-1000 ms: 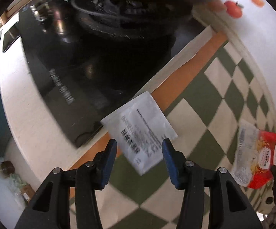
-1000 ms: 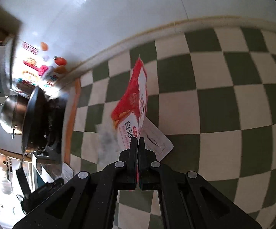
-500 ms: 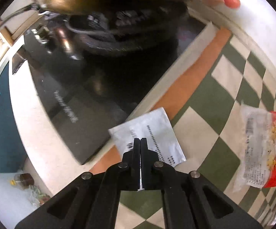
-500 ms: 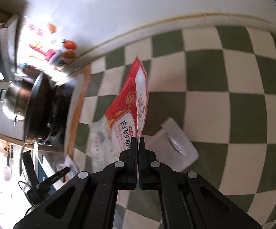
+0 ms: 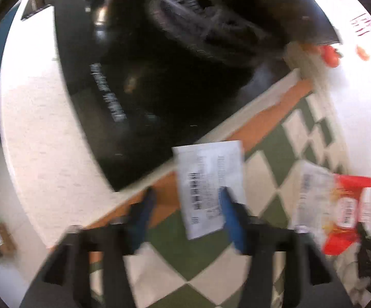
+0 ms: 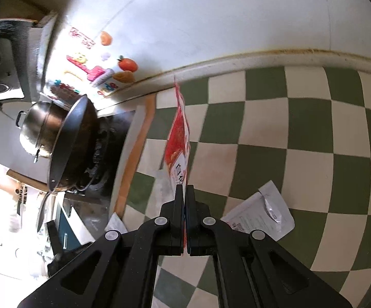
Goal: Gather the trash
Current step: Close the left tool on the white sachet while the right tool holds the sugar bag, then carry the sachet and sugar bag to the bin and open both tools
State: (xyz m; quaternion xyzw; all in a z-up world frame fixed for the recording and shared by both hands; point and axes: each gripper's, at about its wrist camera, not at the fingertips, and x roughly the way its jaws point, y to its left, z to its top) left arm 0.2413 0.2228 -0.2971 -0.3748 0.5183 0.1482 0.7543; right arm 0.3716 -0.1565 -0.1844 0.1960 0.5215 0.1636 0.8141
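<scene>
In the left wrist view my left gripper is open, its blue pads either side of a white printed packet that lies or hangs between them; the view is blurred and I cannot tell if a pad touches it. A red and white snack wrapper shows at the right. In the right wrist view my right gripper is shut on that red snack wrapper and holds it edge-on above the checked cloth. A white torn packet lies just right of my right gripper.
A green and cream checked cloth covers the counter. A black stove top with a dark wok and a steel pot stands at the left. A white wall with stickers runs behind.
My left gripper, shut on the white packet half a second ago, has opened, and the packet now sits between its pads. My right gripper has kept hold of the red wrapper and swung slightly.
</scene>
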